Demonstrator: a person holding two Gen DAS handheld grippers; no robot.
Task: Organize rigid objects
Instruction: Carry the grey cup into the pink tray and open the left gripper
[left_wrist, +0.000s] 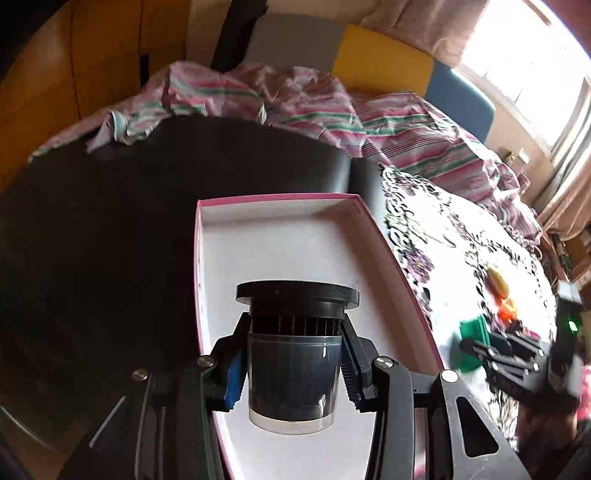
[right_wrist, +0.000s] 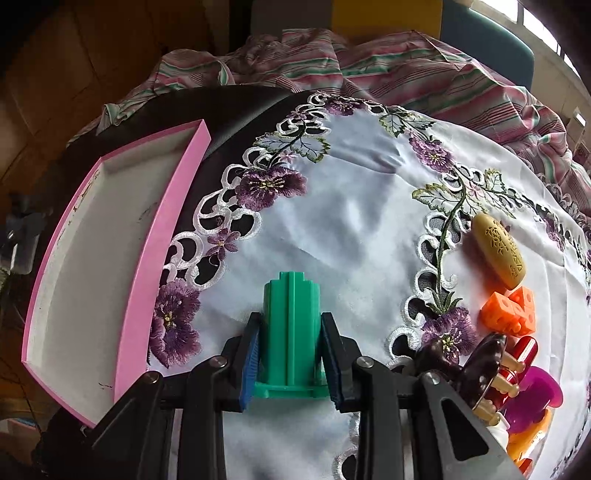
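bearing carved symbols, unreadable: tan oval pc (right_wrist: 499, 250)

In the left wrist view, the right tongs (left_wrist: 476, 350) and the green piece (left_wrist: 474, 329) between them are smearing into blur. The pink box (left_wrist: 280, 201) is running off the bottom edge. In the right wrist view, the toy pile (right_wrist: 517, 387) is getting cut off by the rim.

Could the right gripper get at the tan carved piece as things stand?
Probably not yet: the right gripper is shut on the green piece. The tan carved piece lies uncovered on the cloth.
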